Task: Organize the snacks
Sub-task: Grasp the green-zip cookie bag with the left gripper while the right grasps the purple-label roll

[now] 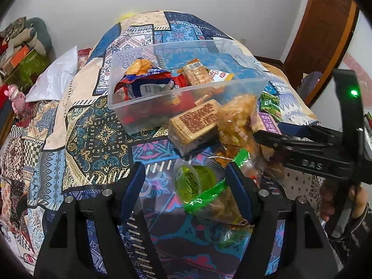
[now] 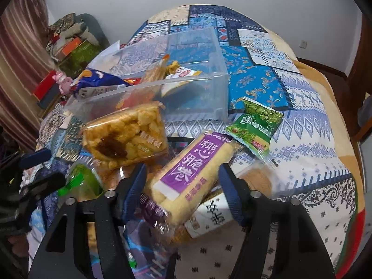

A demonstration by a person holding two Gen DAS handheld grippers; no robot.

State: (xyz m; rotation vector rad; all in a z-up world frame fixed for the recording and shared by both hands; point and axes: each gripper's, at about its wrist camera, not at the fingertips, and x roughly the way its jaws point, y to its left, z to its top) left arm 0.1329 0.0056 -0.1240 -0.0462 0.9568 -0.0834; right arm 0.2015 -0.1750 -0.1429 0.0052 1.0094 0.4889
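Green jelly cup [image 1: 196, 182] in its clear wrapper lies on the patterned bedspread [image 1: 93, 127] between the open jaws of the left gripper [image 1: 186, 186], near the clear bin [image 1: 186, 88] that already holds several snacks. From the right wrist, the right gripper [image 2: 181, 186] stands open around the purple-labelled roll pack [image 2: 188, 174]; closing squarely across its middle, gently, should avoid crushing it before lifting toward the bin.

one clear bin [image 2: 186, 86], one green pea packet [image 2: 254, 126], one purple-label roll pack [image 2: 186, 176], one rice-cracker block [image 2: 126, 134], one green jelly cup [image 1: 195, 182], two grippers.
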